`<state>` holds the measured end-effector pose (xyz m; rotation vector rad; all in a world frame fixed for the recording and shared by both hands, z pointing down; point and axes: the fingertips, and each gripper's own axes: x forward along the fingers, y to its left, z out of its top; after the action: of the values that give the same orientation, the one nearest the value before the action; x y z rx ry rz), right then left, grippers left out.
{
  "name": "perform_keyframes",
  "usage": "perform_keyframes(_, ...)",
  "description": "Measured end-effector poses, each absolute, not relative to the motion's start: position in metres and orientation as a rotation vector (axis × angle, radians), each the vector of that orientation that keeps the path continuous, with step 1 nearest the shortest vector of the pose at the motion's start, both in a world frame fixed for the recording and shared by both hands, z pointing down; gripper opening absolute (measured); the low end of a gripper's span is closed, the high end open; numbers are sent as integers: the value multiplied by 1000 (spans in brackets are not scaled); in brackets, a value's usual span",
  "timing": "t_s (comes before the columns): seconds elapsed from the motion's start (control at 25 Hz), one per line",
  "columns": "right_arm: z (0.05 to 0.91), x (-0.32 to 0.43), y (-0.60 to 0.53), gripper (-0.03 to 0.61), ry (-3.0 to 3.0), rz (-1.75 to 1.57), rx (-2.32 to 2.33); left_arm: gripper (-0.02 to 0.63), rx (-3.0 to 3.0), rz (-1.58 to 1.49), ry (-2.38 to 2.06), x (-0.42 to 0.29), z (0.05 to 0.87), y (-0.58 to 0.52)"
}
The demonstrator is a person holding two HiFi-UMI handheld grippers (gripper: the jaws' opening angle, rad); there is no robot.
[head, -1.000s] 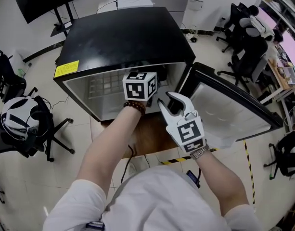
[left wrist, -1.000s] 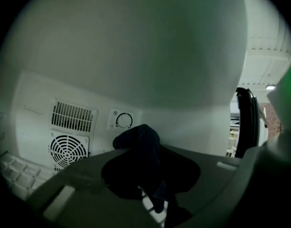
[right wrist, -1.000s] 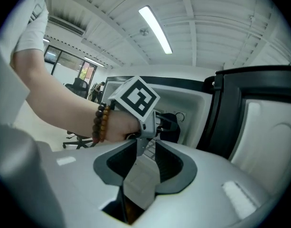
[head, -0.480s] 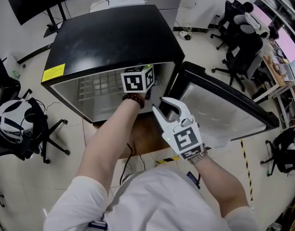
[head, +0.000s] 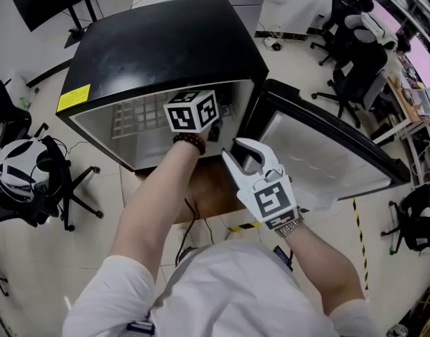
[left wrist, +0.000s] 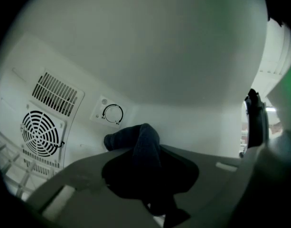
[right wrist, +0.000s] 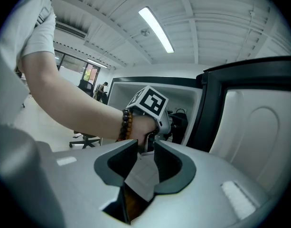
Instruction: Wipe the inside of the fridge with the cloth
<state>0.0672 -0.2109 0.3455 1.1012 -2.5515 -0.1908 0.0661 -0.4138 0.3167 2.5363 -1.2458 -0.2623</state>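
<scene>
Dark blue cloth: we pinch it in left gripper, jaws just tightening, inside black mini fridge; right gripper outside, jaws just narrowing, slightly apart, empty.

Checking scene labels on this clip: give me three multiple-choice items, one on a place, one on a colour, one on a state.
1. Where, relative to the fridge, is the cloth? A on top; B inside, in the left gripper; C underneath.
2. The fridge's shell is: A black; B white; C red.
3. Its door is: A shut; B missing; C open.

Key: B, the jaws, just closing further, pinch the cloth before the fan grille; A, the top is black; C, the door stands swung out at the right.
</scene>
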Motion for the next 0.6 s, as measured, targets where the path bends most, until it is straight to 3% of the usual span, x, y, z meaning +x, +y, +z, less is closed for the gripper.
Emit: perform_keyframes(0.6,349,62,-191,112,-2576,-184,1068,60,2619,-287,-1101,77,317,-371)
